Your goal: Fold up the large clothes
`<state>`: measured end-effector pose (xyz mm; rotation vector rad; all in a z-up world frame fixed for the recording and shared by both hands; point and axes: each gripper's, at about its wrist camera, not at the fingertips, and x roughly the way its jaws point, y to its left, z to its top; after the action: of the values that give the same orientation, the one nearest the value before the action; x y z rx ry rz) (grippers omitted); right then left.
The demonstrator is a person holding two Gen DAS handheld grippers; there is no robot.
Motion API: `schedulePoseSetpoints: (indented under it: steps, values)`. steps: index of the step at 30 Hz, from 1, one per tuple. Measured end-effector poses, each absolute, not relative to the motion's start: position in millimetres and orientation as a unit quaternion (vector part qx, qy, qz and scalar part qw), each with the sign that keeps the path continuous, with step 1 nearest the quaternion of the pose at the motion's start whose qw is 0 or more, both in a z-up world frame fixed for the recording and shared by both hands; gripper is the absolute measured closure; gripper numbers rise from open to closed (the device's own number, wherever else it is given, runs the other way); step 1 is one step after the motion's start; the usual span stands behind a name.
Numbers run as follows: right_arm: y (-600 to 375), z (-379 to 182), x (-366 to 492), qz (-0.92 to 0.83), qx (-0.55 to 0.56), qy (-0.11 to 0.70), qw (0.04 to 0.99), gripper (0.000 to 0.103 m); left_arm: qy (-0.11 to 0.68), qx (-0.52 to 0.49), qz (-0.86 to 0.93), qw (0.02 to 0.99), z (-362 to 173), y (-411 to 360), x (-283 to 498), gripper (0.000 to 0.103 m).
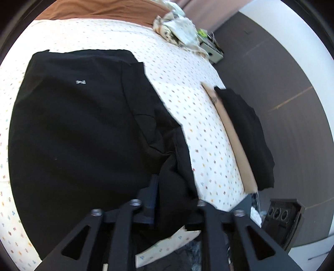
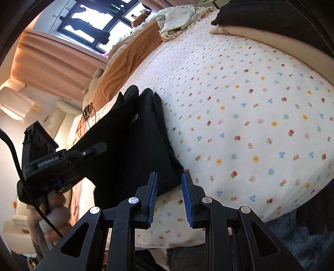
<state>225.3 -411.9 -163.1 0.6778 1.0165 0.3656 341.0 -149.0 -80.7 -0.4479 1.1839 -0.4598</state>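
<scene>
A large black garment (image 1: pixel 79 125) lies spread on the flower-print bed sheet (image 1: pixel 183 87). My left gripper (image 1: pixel 173 187) is shut on a bunched edge of this garment at its lower right corner; the cloth covers the right finger. In the right wrist view the same black garment (image 2: pixel 133 141) lies folded in layers at the left of the bed sheet (image 2: pixel 250 116). My right gripper (image 2: pixel 169 179) is open, its blue pads on either side of the garment's near corner, not closed on it. The left gripper body (image 2: pixel 62 158) shows at the left, held by a hand.
A second black garment (image 1: pixel 246 133) lies on a tan board (image 1: pixel 233 133) at the bed's right edge. A crumpled pale cloth (image 1: pixel 177 27) and an orange blanket (image 1: pixel 100 10) lie at the far end. Dark floor (image 1: pixel 281 83) is right of the bed. Window and curtains (image 2: pixel 52 58) are behind.
</scene>
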Motion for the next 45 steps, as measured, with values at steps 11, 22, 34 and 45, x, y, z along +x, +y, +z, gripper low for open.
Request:
schedulePoseSetpoints:
  steps: [11, 22, 34, 45]
  values:
    - [-395.7, -139.5, 238.3, 0.218, 0.314, 0.441, 0.812, 0.030, 0.487, -0.249, -0.209, 0.810, -60.0, -71.0, 320.9, 0.041]
    - [-350.0, -138.5, 277.2, 0.223, 0.275, 0.449, 0.820, 0.040, 0.496, -0.289, -0.101, 0.812, -93.7, 17.5, 286.5, 0.041]
    - [-373.1, -167.0, 255.4, 0.221, 0.287, 0.454, 0.814, 0.096, 0.528, -0.296, -0.064, 0.794, -145.3, 38.5, 272.2, 0.041]
    - [-383.6, -202.5, 251.4, 0.184, 0.275, 0.502, 0.799, 0.095, 0.535, -0.291, -0.093, 0.788, -159.9, 18.8, 279.0, 0.043]
